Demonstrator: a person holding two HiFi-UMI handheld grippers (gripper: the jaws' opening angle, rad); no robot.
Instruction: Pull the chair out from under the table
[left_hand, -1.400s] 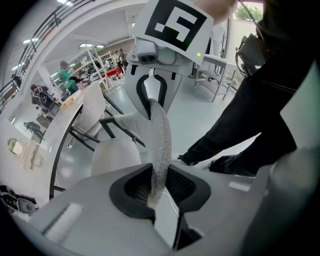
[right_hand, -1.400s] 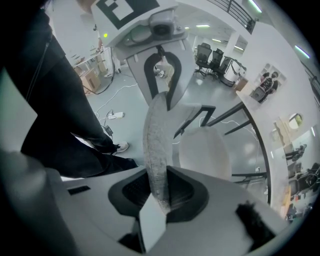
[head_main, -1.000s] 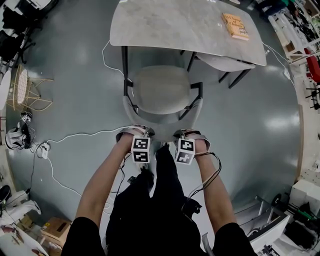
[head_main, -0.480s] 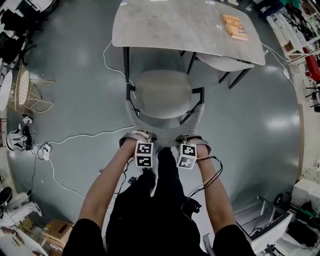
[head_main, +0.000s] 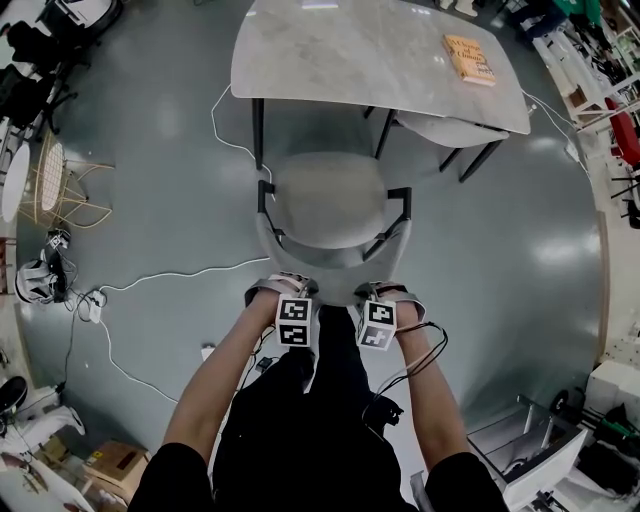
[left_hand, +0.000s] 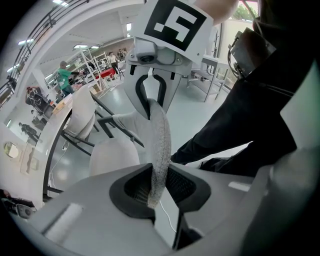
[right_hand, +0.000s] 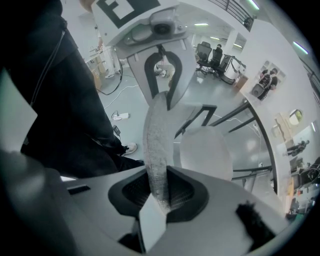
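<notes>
Standing at far left: 1 wire-frame stool (head_main: 58, 185) on the grey floor (head_main: 150, 120).
Cable (head_main: 170, 272): 1 white line, trailing over the floor from the left toward the chair.
Left gripper (head_main: 284, 286): 1, pointing steeply down, its jaws clamped on the top edge of the backrest (left_hand: 160, 142); the pale fabric rim runs between the pads.
Chair (head_main: 325, 200): 1 with a pale round seat and dark frame, just in front of the table's near edge, its seat showing whole and its curved backrest toward the person.
Table (head_main: 350, 50): 1 with a marbled top, at the upper middle of the head view.
Right gripper (head_main: 380, 292): 1, also pointing steeply down, its jaws closed on the same backrest edge, beside the left one.
Second chair (head_main: 450, 127): 1, mostly tucked under the table's right end.
Book (head_main: 469, 55): 1, orange, flat on the table's right part.
</notes>
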